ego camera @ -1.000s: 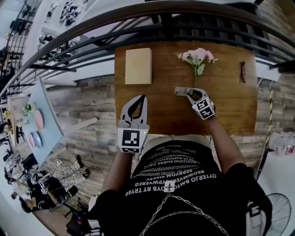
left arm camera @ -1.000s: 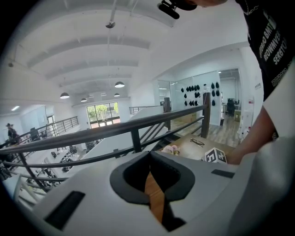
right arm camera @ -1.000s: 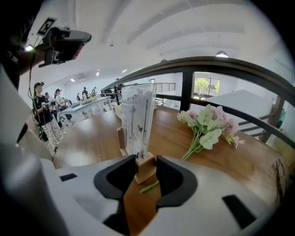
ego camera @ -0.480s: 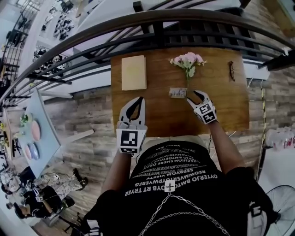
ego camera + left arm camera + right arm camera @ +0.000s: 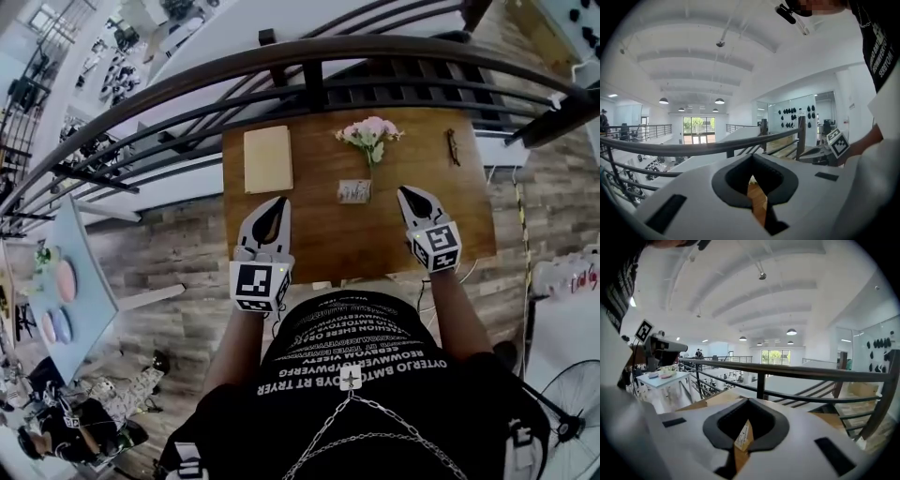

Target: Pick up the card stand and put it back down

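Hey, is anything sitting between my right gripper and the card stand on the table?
Nothing visible. Only bare tabletop lies between the right gripper and the card stand. The pink flowers stand on the card stand's far side, off that line.

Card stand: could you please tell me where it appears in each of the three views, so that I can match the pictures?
Head view: the card stand stands mid-table, just below the pink flowers.
Left gripper view: I cannot make it out there.
Right gripper view: the card stand shows low at the centre, framed by the dark opening.
Shared landmark: the dark handrail, which also crosses the left gripper view and the right gripper view.
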The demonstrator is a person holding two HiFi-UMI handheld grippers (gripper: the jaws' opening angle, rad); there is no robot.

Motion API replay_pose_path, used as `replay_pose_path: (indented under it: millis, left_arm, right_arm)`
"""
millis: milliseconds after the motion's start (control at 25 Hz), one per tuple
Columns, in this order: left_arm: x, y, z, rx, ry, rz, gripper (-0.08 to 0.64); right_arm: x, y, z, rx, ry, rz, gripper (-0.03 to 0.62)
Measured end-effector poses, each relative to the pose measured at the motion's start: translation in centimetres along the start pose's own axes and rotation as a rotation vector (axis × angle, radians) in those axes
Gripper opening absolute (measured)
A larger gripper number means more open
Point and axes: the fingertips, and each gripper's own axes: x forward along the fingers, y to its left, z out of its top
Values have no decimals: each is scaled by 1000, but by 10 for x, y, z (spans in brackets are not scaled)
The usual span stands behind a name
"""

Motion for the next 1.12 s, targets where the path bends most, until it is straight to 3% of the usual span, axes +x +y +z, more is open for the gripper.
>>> replay_pose_path:
  millis: [320,680,1120]
  left_arm:
    - [-20,-11,12,26,-43,-53,26]
    - [-36,-19,13,35,-59,-106,26]
    - [-39,-34,23,44,-68,-75,26]
  right_arm:
    - [-60,21,69,-16,-92,-48,14]
    - [-75,44,71,-20,-64,-68,14]
    - [-84,49,67,-31,-52,-28,14]
